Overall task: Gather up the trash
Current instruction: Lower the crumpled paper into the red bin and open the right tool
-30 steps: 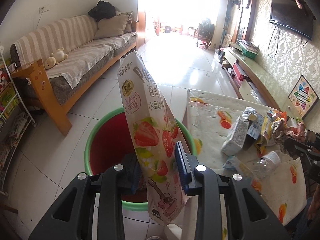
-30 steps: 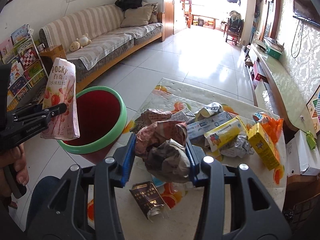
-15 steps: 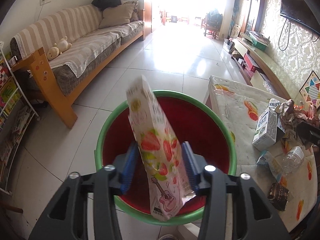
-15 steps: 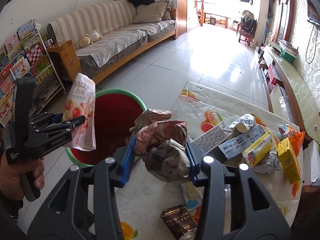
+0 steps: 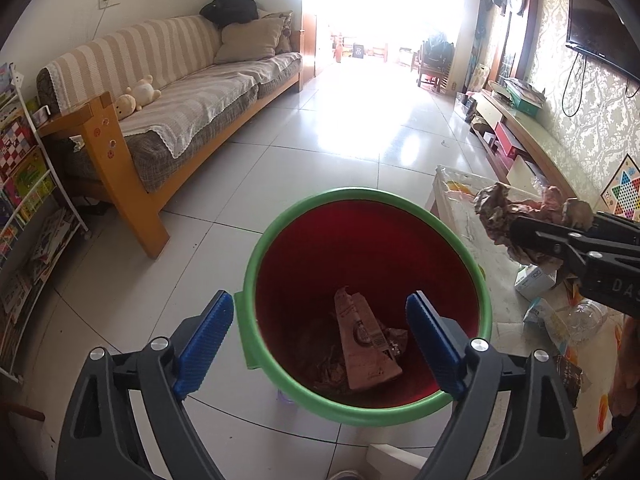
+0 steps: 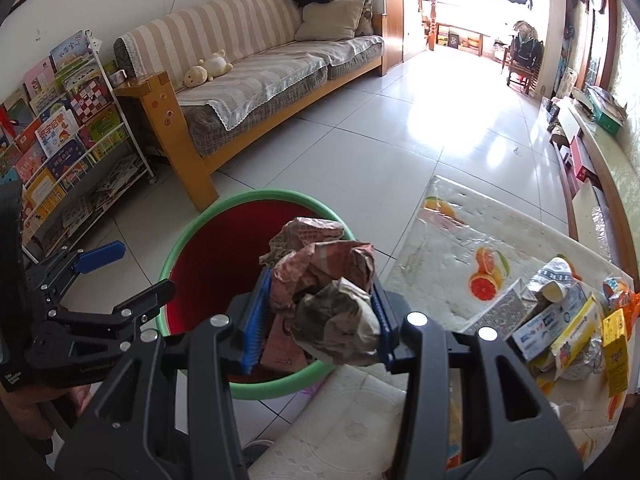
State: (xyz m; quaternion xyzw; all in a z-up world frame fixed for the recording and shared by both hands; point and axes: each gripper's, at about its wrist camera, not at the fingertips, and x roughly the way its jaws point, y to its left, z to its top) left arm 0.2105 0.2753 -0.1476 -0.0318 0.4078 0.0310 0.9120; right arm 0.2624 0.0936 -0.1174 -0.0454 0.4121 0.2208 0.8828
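Left gripper (image 5: 318, 338) jaws just opened wide, empty, above green-rimmed red bin (image 5: 256, 264). Right gripper (image 6: 318, 326) clamps crumpled brown paper wad (image 6: 328, 280): light, soft, springy; grip mid-bulk.

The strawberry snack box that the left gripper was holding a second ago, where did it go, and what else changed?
The left gripper has just opened its jaws and let the snack box go; it now lies inside the red bin. The right gripper moved from above the table towards the bin. Unchanged: it stays clamped on the crumpled paper, and the table litter stays put.
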